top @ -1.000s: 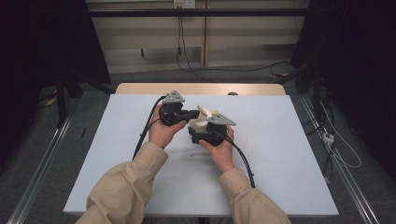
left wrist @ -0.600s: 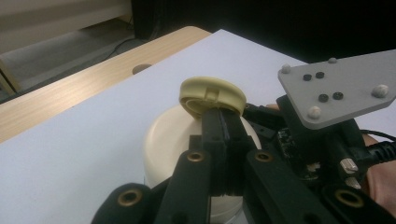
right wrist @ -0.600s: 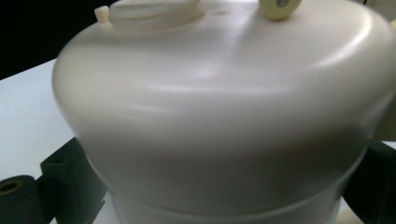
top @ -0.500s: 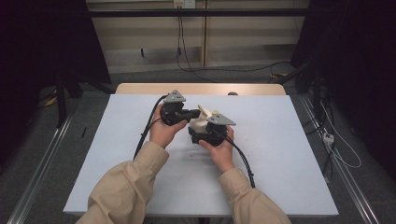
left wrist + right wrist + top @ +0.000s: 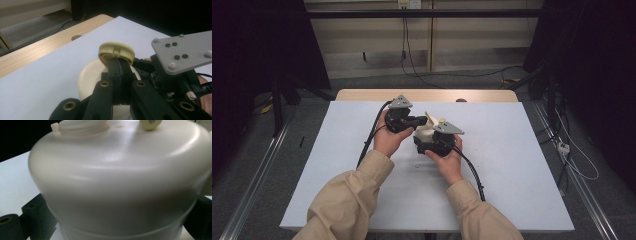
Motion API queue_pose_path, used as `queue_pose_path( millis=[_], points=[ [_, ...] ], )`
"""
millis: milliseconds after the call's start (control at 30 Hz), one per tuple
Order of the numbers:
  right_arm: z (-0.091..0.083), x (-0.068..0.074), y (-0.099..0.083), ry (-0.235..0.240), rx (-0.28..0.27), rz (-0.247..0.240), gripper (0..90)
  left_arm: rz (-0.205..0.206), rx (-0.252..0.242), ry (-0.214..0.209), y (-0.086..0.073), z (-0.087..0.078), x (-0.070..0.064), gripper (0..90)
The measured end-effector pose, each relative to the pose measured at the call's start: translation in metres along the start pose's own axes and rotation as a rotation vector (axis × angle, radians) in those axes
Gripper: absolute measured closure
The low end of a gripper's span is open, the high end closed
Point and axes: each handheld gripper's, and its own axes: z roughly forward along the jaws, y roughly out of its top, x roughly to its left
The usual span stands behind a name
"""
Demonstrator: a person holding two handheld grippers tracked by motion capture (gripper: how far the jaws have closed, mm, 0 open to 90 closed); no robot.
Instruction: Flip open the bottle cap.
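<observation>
Both sets of black jaws are closed on something: the right gripper (image 5: 430, 140) has its jaws spread around the body of a cream plastic bottle (image 5: 424, 132), one jaw showing at each side of that body in the right gripper view, and the left gripper (image 5: 416, 121) has its jaws pinched narrow on the rim of a yellowish round cap (image 5: 116, 51).

From where I stand, the biggest thing is the white table (image 5: 522, 165), with a strip of bare wood (image 5: 362, 95) along its far edge. The person's two tan sleeves (image 5: 347, 200) come in from the near side, and the hands meet a little beyond the middle of the tabletop. The left hand (image 5: 387, 140) and right hand (image 5: 449, 159) hold the grippers close together, almost touching, with black cables (image 5: 469, 167) trailing back toward the person.

The bottle sits between the two grippers, just above the table surface as far as I can tell. In the right gripper view its pale rounded shoulder (image 5: 120, 175) looms close, with the threaded neck (image 5: 82, 126) open at the top. The cap stands on edge in the left jaws, off the neck and just beside the bottle. A grey three-cornered plate (image 5: 185, 53) tops the right gripper, and another (image 5: 400, 102) tops the left.
</observation>
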Motion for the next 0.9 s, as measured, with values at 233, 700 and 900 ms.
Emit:
queue_pose_path(
  millis=[233, 700, 900],
  points=[
    [0.000, 0.000, 0.000, -0.002, 0.000, -0.002, 4.5, 0.008, 0.005, -0.003, 0.003, 0.003, -0.002, 90.0],
    [0.000, 0.000, 0.000, -0.003, 0.001, -0.005, 4.4, 0.012, 0.009, -0.004, 0.006, 0.009, -0.002, 90.0],
    [0.000, 0.000, 0.000, -0.005, 0.002, -0.005, 4.4, 0.009, 0.012, -0.005, 0.005, 0.012, -0.002, 90.0]
  ],
)
